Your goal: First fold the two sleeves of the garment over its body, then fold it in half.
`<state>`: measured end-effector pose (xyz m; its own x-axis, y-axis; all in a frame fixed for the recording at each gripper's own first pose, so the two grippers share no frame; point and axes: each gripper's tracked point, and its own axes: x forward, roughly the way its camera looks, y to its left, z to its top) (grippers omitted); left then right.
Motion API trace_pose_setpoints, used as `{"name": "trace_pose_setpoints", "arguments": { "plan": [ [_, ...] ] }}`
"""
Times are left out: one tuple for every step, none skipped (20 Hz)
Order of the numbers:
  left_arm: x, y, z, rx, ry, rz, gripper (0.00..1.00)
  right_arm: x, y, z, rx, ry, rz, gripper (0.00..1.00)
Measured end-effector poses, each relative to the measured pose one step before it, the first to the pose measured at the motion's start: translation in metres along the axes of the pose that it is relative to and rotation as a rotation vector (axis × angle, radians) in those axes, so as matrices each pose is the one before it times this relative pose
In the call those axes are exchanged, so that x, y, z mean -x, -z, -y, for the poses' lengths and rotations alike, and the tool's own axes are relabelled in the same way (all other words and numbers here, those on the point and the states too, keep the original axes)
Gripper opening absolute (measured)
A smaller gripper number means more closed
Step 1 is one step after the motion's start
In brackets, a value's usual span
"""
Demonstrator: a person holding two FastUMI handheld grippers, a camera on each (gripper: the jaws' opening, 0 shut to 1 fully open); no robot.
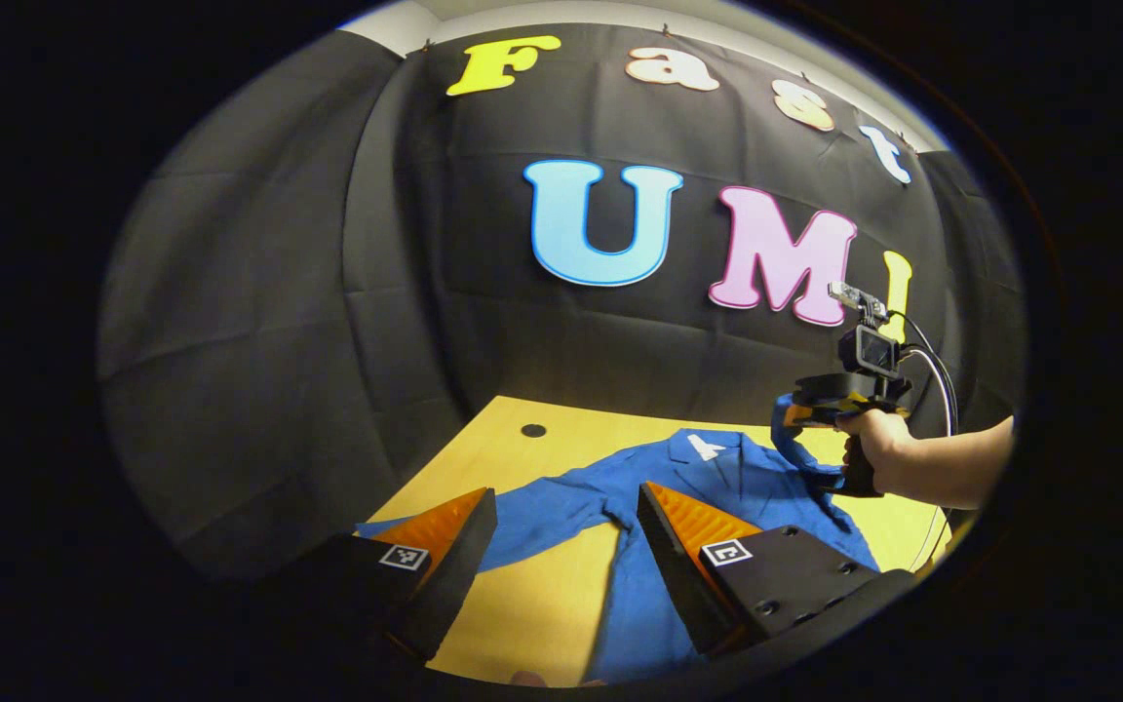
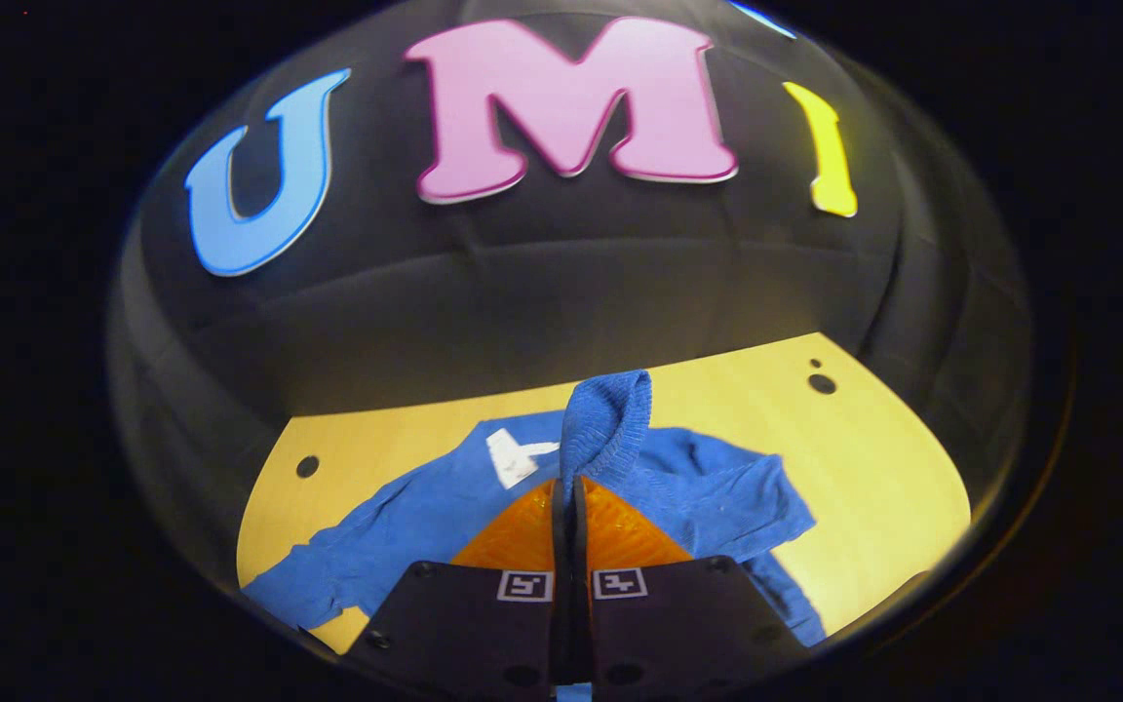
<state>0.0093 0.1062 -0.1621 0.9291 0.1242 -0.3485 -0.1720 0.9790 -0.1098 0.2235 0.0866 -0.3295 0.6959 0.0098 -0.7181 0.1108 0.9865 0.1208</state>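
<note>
Pinching sleeve (image 2: 606,414), right gripper (image 2: 569,497); left gripper (image 1: 566,512) fingers spread; garment (image 1: 678,487) collar toward wall.

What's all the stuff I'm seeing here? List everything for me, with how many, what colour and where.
Garment: one, blue, spread on the table, white tag at the collar.
Left sleeve: one, blue, lying flat, stretched out to the side.
Right sleeve: one, blue, cuff lifted off the table, pinched in the right tool.
Table: one, yellowish wood, small dark holes near its far edge.
Wall: black cloth, behind the table.
Cable: one, black, running from the right tool.
Left tool: one, open, hovering above the left sleeve.
Right tool: one, shut on the right sleeve.
Hand: one, gripping the right tool's handle.
</note>
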Motion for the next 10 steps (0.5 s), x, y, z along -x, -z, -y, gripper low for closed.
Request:
{"name": "trace_pose_setpoints", "arguments": {
  "plan": [
    [-0.00232, 0.00264, -0.01033, 0.0063, -0.02046, -0.00462, 0.82, -0.00775, 0.01038, -0.01806, 0.01528, -0.01971, -0.01435, 0.01],
    [-0.00081, 0.00373, -0.00871, 0.00737, -0.01992, -0.00247, 0.84, -0.00889, 0.00997, -0.0186, 0.01983, -0.01982, -0.00895, 0.01],
    [-0.00266, 0.00306, -0.00925, 0.00916, -0.02163, -0.00122, 0.84, -0.00669, 0.00789, -0.0166, 0.02219, -0.01791, -0.00722, 0.01],
    [-0.00387, 0.00452, -0.00897, 0.0103, -0.02251, 0.00056, 0.84, -0.00735, 0.00901, -0.01717, 0.01846, -0.01666, -0.00572, 0.01],
    [-0.00421, 0.00484, -0.00873, 0.0126, -0.02105, -0.00545, 0.86, -0.00441, 0.00792, -0.01618, 0.0183, -0.02139, -0.00429, 0.01],
    [-0.00325, 0.00825, -0.00922, 0.01509, -0.01914, -0.01227, 0.86, -0.0062, 0.00898, -0.01883, 0.01241, -0.03557, -0.00938, 0.03],
    [-0.00421, 0.00856, -0.00821, 0.01727, -0.01662, -0.02134, 0.84, -0.00217, 0.00472, -0.01458, 0.01079, -0.01315, 0.00303, 0.07],
    [-0.00432, 0.0102, -0.00678, 0.02521, -0.01609, -0.03443, 0.87, -0.00649, 0.00584, -0.01414, 0.01368, -0.01958, 0.00855, 0.34],
    [-0.00222, 0.01054, -0.00684, 0.03022, -0.01275, -0.03715, 0.87, -0.00201, 0.00531, -0.00551, 0.02818, 0.01037, 0.01005, 0.53],
    [-0.00391, 0.00642, -0.00614, 0.02561, -0.01212, -0.0151, 0.86, -0.0019, 0.00538, -0.00551, 0.02457, 0.00255, 0.0071, 0.68]
  ]
}}
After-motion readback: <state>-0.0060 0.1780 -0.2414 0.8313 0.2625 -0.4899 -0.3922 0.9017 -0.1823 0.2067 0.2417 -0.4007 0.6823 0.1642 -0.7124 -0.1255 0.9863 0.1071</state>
